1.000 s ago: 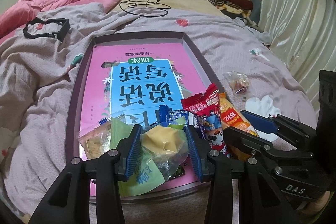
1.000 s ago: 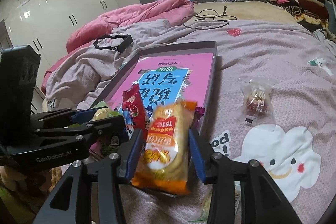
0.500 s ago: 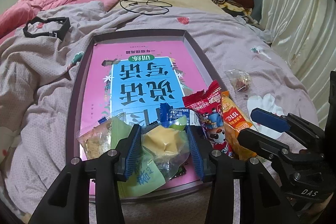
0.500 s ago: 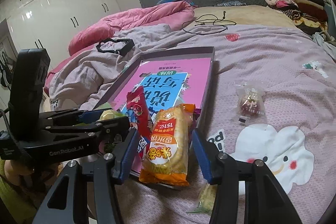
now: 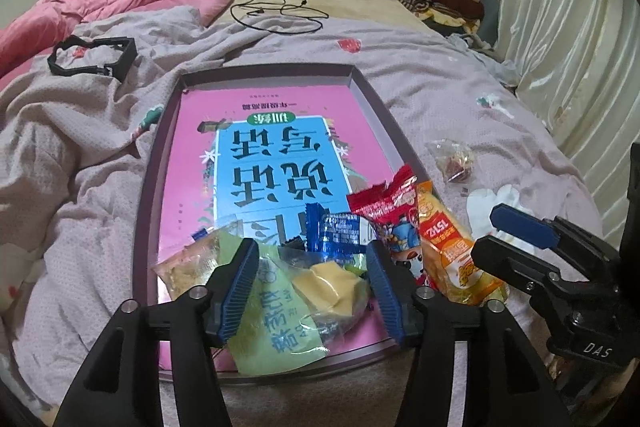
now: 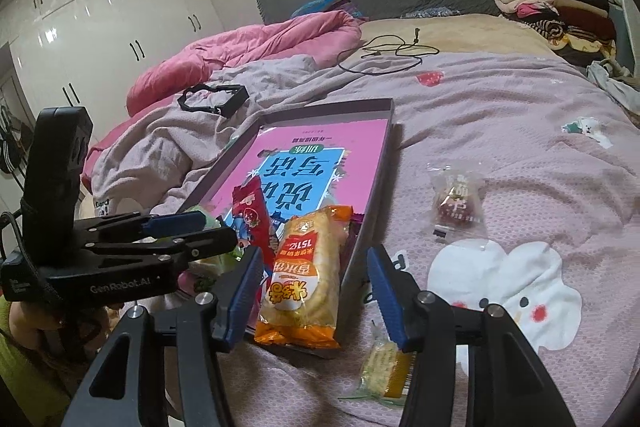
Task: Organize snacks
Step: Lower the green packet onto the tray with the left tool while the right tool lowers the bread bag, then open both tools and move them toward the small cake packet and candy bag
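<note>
The left gripper (image 5: 312,287) is opening around the clear-wrapped yellow snack (image 5: 332,291); the right gripper (image 6: 314,291) is standing wide, seemingly clear of the orange bread packet (image 6: 308,275).

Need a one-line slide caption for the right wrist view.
Right gripper open around an orange snack pack lying across the tray's edge on the bed.

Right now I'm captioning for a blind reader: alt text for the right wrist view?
The right tool, open, straddles an orange snack pack leaning on the rim of a tray on a bed. The left tool, jaws opening, reaches in from the left. Two small snacks lie on the sheet.
</note>
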The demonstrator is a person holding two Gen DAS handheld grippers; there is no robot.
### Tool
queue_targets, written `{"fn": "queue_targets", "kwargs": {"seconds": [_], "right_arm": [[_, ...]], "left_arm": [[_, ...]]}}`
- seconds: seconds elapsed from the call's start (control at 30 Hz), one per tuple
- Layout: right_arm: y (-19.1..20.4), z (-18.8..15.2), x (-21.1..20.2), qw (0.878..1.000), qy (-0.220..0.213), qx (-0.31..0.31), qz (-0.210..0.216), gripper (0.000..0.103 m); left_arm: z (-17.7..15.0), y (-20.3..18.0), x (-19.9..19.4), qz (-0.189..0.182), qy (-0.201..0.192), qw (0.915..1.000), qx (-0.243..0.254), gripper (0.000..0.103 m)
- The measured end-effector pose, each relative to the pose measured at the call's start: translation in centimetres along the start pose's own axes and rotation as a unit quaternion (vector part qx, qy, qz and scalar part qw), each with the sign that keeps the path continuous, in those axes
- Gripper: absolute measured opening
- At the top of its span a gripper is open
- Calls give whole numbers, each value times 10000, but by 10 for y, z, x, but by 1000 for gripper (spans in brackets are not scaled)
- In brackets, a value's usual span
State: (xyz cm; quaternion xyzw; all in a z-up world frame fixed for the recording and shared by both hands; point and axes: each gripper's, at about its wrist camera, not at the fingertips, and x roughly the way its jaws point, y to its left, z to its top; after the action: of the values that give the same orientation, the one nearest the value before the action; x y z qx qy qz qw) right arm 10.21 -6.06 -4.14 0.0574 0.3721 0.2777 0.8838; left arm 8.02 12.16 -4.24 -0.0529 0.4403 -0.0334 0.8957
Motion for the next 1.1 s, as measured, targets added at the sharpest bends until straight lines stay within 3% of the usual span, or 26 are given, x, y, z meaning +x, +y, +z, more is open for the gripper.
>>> {"fn": "queue_targets", "kwargs": {"seconds": [0.43, 1.1], "right_arm": [[-6, 3, -12, 9998, -149, 55, -137, 61], [-33, 9, -38, 9981, -385, 195, -430, 65]], "left_arm": [[9, 4, -21, 79, -269, 9995, -153, 75], [21, -11, -55, -89, -651, 9977, -172, 78]]}}
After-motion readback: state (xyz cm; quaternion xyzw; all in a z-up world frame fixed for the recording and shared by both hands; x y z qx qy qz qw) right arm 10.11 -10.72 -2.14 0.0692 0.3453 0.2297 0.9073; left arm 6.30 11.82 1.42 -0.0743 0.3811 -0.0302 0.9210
